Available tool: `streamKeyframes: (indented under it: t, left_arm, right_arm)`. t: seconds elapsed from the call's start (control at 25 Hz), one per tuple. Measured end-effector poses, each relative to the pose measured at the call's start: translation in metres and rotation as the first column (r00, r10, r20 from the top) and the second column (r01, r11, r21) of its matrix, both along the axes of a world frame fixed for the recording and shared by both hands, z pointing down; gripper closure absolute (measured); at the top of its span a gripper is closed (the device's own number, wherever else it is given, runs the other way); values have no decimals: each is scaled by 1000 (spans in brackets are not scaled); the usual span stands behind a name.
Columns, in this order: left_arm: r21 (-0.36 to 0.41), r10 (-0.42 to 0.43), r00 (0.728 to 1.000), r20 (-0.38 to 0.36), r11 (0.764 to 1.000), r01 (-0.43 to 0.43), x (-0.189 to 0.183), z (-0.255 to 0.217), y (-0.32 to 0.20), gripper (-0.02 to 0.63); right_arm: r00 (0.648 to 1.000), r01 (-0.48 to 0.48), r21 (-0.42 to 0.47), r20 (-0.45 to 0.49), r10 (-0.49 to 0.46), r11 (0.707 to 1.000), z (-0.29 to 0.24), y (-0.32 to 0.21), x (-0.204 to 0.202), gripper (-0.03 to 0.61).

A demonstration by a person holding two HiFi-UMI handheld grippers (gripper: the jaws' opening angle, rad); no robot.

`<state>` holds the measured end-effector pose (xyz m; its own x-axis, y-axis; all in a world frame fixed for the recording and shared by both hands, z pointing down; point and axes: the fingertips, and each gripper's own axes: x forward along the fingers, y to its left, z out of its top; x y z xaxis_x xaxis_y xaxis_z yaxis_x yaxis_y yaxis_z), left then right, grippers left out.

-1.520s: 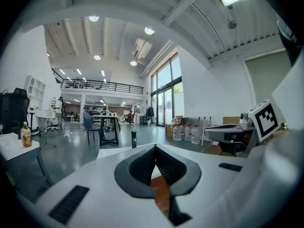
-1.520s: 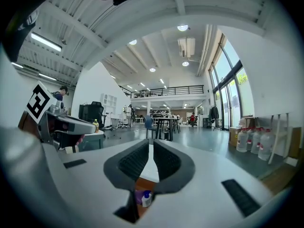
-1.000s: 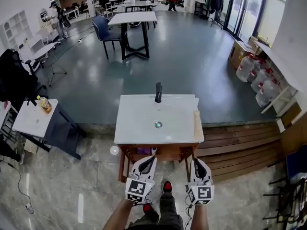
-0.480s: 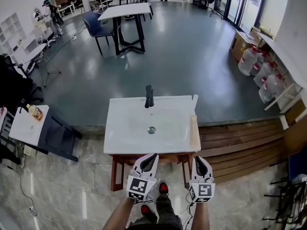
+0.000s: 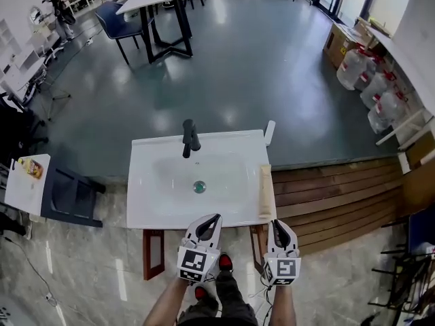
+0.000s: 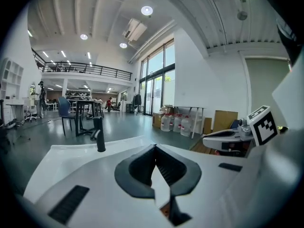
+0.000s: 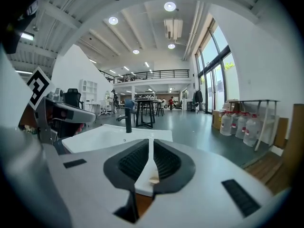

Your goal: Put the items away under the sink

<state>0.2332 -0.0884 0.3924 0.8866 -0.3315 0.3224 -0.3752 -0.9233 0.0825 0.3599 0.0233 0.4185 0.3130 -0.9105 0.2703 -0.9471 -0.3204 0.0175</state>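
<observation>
With the left gripper (image 5: 215, 217) and right gripper (image 5: 276, 223) both closed and empty, either may strike the rim of the white rectangular sink (image 5: 153, 216) when reaching into the brown wooden stand (image 5: 153, 253) beneath.

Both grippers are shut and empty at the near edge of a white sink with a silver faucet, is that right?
The faucet is black, not silver; the head view shows it. The left gripper and right gripper are indeed shut and empty at the near edge of the white sink.
</observation>
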Motion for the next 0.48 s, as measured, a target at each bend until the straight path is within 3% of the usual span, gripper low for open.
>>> streamKeyframes:
  t: [0.32, 0.48]
  left_arm:
    - [-53, 10, 999, 42, 999, -8, 27, 40, -5, 607]
    - [-66, 10, 998, 61, 998, -6, 32, 50, -8, 607]
  right_arm:
    - [996, -5, -59, 92, 10, 998, 47, -15, 23, 526]
    - [989, 4, -108, 149, 12, 994, 72, -26, 27, 416]
